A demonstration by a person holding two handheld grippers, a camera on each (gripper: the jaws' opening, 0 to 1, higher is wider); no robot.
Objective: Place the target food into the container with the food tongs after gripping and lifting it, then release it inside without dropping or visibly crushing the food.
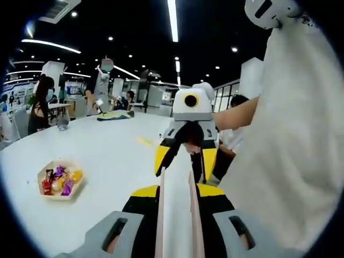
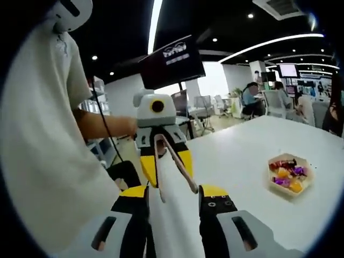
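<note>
White food tongs are held between both grippers, apparently clamped at each end; the wrapped sweets remain in a tray on the table, well apart.

No readable text can be made out anywhere, tbh. White marks are seen on the hanging black screen, but they're too blurred.

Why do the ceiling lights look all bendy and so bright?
Left gripper view: the fisheye lens curves the ceiling strips and they glare white. Right gripper view: the strip bends too, and the white table looks washed out around the candy tray.
</note>
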